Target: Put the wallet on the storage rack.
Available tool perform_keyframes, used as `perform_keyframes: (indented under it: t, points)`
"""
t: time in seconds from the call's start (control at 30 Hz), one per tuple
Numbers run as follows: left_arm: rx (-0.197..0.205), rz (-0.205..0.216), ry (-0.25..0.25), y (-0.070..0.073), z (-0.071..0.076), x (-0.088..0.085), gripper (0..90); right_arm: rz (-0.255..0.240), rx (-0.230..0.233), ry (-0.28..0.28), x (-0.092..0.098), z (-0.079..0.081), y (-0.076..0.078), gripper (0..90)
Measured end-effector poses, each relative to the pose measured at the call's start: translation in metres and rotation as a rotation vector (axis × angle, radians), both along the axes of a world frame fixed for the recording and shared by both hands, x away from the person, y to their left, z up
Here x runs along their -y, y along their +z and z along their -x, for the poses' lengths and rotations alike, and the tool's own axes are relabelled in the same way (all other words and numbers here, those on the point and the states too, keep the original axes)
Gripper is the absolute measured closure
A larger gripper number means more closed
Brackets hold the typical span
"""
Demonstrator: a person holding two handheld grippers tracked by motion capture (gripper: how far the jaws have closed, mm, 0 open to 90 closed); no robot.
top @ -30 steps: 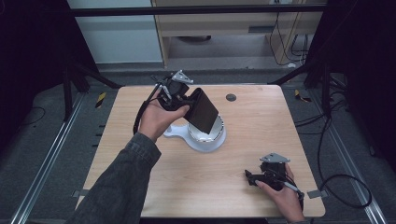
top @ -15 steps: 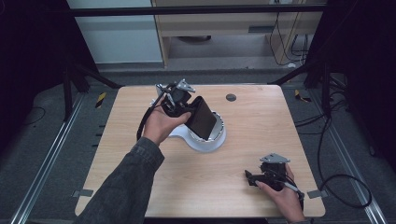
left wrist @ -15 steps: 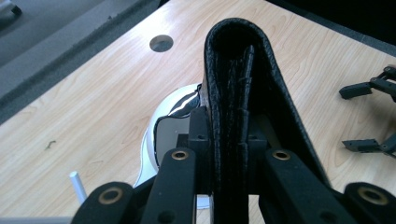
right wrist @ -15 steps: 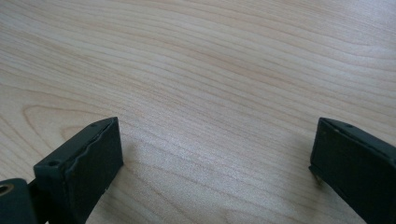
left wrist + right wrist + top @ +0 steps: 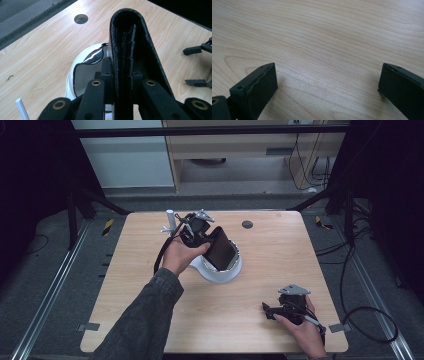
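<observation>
My left gripper (image 5: pixel 211 244) is shut on a black, grained leather case (image 5: pixel 221 252), gripping it by its edges. The case tilts over a white bowl (image 5: pixel 216 275) at the table's middle, its lower end at or inside the bowl's rim. In the left gripper view the folded case (image 5: pixel 127 37) stands up between the pads of my left gripper (image 5: pixel 121 77), with the bowl's white rim (image 5: pixel 85 52) just behind it. My right gripper (image 5: pixel 266 311) rests low at the front right, open, with bare wood between the jaws of my right gripper (image 5: pixel 327 77).
A thin white tube (image 5: pixel 170 217) stands up near the back left of the wooden table (image 5: pixel 280 260). A round hole (image 5: pixel 247 224) lies in the tabletop behind the bowl. Dark frame legs and cables surround the table on the floor.
My left hand has come down and slightly right with the case, bringing it from above the bowl to the bowl's rim. The right hand has stayed where it was.
</observation>
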State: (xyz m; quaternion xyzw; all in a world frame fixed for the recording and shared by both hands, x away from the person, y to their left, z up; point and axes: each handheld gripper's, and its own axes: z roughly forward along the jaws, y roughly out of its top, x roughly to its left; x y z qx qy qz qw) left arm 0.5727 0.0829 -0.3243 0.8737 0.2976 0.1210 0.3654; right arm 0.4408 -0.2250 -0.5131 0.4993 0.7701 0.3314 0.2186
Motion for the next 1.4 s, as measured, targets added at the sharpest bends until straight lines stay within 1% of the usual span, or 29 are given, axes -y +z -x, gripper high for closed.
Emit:
perform_keyframes:
  t: [0.1,0.23,0.27,0.37,0.43,0.6,0.7,0.73,0.77,0.83,0.9,0.93,0.97,1.03,1.07,1.1,1.2,1.4]
  points:
    - [0.006,-0.010,0.001,0.000,0.000,0.000,79.3,-0.002,-0.001,-0.001,0.000,0.000,0.000,2.1]
    - [-0.012,0.007,0.013,-0.001,-0.005,-0.002,79.1,0.000,-0.001,0.000,0.000,0.000,0.000,2.2]
    - [-0.013,0.002,0.015,-0.001,-0.006,-0.003,79.1,0.000,-0.001,0.000,0.000,0.000,0.000,2.2]
    - [-0.022,0.006,0.016,-0.002,-0.009,-0.003,78.9,0.001,-0.001,0.000,0.000,0.001,0.000,2.1]
    - [-0.025,-0.002,0.015,-0.001,-0.010,-0.003,78.6,0.002,0.000,0.001,0.000,0.001,0.000,2.1]
    - [-0.017,-0.005,0.020,-0.002,-0.010,0.000,78.0,-0.001,-0.002,-0.002,0.000,0.001,0.000,2.1]
    - [-0.003,-0.016,0.030,-0.002,-0.010,0.000,76.0,-0.001,-0.004,-0.003,-0.001,0.001,0.000,2.1]
    - [-0.003,-0.016,0.030,-0.002,-0.010,0.000,73.9,-0.001,-0.004,-0.003,-0.001,0.001,0.000,2.1]
    - [0.004,-0.012,0.042,-0.002,-0.010,0.000,73.9,-0.001,-0.004,-0.003,-0.001,0.001,0.000,2.1]
    - [0.018,-0.009,0.061,0.000,-0.010,-0.004,68.8,-0.001,-0.004,-0.003,-0.001,0.001,0.000,2.1]
    - [0.025,0.001,0.071,0.003,-0.009,-0.006,67.0,-0.001,-0.004,-0.003,-0.001,0.001,0.000,2.1]
    - [0.055,-0.007,0.082,0.007,-0.007,-0.009,66.9,-0.001,-0.004,-0.003,-0.001,0.001,0.000,2.1]
    - [0.055,-0.007,0.082,0.007,-0.007,-0.009,66.8,-0.001,-0.004,-0.003,-0.001,0.001,0.000,2.1]
    - [0.076,-0.001,0.091,0.011,-0.004,-0.011,66.6,-0.001,-0.004,-0.003,-0.001,0.001,0.000,2.1]
    - [0.088,0.004,0.094,0.013,-0.002,-0.011,67.6,-0.001,-0.004,-0.002,-0.001,0.001,0.000,2.1]
    - [0.109,-0.008,0.094,0.016,0.000,-0.011,70.7,-0.001,-0.004,-0.002,-0.001,0.001,0.000,2.1]
    - [0.118,-0.016,0.098,0.018,0.000,-0.010,71.9,-0.002,-0.004,-0.002,-0.001,0.001,0.000,2.1]
    - [0.111,-0.014,0.104,0.020,-0.003,-0.010,71.9,-0.002,-0.004,-0.003,-0.001,0.002,0.000,2.1]
